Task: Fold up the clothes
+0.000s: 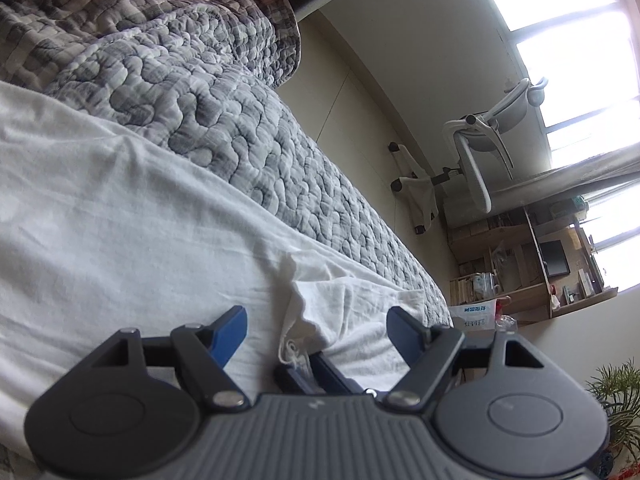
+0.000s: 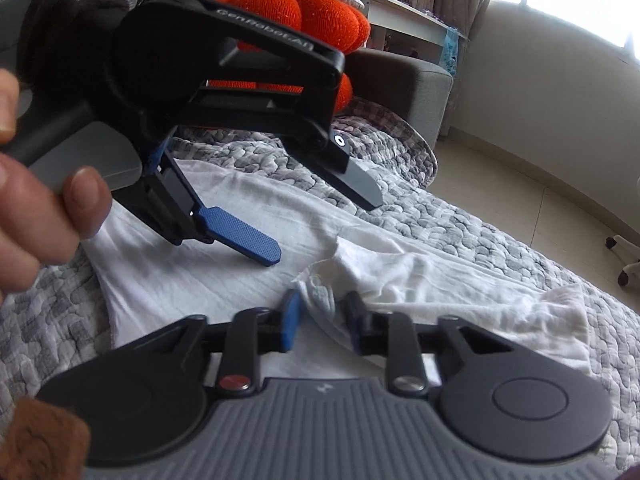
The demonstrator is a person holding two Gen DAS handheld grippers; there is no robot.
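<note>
Here, white garment (image 2: 248, 280) lengthwise along quilt (image 2: 500, 240), left tool (image 2: 320, 220) apart, right tool (image 2: 320, 312) clamped on its fold.

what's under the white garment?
The white garment lies spread on a grey quilted blanket, which shows around its edges. What lies beneath the blanket is covered. The right claw pinches a bunched fold of the garment; the left claw hangs open above it.

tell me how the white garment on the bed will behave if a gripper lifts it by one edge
The white garment looks thin and wrinkled, so it will probably hang limp instead of holding its shape. The bunched fold between the right gripper's narrow jaws suggests it gathers easily. It likely weighs little, though it may drag a bit on the bumpy grey quilt.
</note>
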